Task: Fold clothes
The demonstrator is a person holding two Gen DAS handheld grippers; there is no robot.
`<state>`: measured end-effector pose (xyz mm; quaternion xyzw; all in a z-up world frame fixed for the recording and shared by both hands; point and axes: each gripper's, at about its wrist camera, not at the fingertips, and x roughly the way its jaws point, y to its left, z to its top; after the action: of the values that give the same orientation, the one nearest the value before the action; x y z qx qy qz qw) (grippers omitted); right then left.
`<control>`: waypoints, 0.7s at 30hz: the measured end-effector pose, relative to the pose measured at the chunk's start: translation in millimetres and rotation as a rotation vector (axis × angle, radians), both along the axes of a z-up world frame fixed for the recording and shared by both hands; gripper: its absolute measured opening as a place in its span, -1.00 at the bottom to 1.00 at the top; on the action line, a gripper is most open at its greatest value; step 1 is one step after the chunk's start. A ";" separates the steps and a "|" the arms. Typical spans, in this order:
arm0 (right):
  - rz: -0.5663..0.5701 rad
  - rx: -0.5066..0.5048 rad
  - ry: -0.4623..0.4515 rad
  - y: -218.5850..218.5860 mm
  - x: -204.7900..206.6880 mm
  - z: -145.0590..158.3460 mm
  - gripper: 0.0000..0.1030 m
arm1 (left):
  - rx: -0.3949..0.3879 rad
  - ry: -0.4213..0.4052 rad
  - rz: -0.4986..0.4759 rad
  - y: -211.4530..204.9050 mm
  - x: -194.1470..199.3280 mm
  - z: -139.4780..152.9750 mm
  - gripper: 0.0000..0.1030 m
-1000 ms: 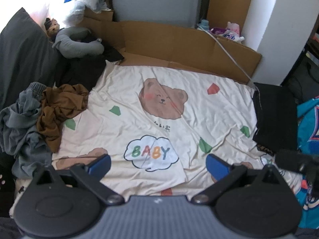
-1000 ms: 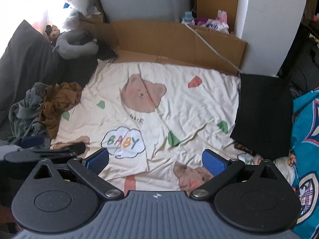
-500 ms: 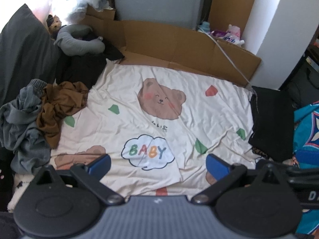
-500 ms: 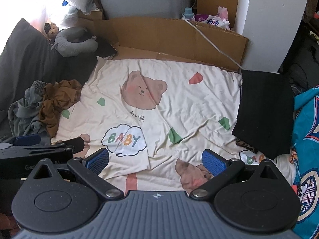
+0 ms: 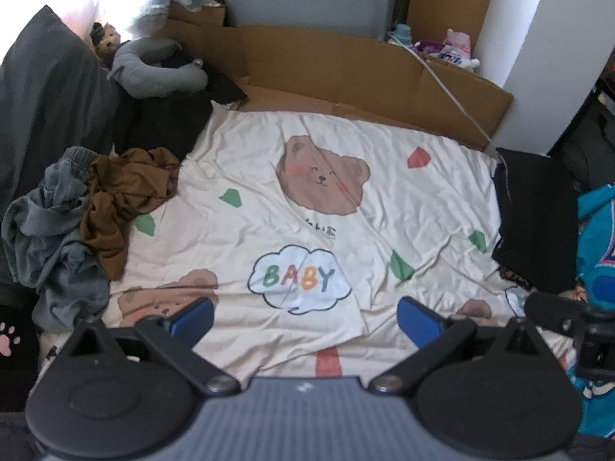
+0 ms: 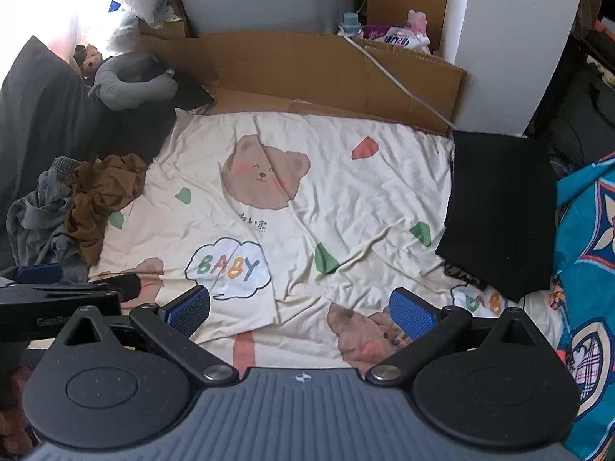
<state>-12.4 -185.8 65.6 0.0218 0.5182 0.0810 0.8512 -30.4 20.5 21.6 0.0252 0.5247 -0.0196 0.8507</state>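
Cream cotton bedsheet (image 5: 269,207), creased and printed with brown bears, green and red leaf shapes and a cloud reading "BABY", covers the bed and fills both views. At the sheet's left edge lies a crumpled heap of unfolded clothes: a rumpled brown garment (image 5: 123,199) draped over a limp grey garment (image 5: 50,238). On the sheet's right edge a flat black folded cloth (image 6: 499,207) lies squared off; the right wrist view shows its whole rectangle, while the left wrist view catches only a strip of it. Stiff brown cardboard (image 5: 346,73) stands along the far edge, with a curved grey neck pillow (image 5: 153,73) at the far left corner.

Left gripper (image 5: 305,317) hovers over the near edge, its blue ribbed fingers spread wide with nothing between them. Right gripper (image 6: 300,307) does the same further right, jaws wide and empty. Only the right wrist view shows the bright teal patterned fabric (image 6: 588,269) clearly, and the left gripper's dark body at its lower left.
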 end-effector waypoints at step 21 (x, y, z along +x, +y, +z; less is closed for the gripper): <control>-0.014 0.011 -0.012 1.7 1.9 3.7 0.99 | -0.016 -0.045 -0.019 -8.8 -2.3 11.0 0.98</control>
<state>-10.5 -184.1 69.3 0.0298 0.5124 0.0782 0.8546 -32.7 11.7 32.6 0.0238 0.5050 -0.0311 0.8622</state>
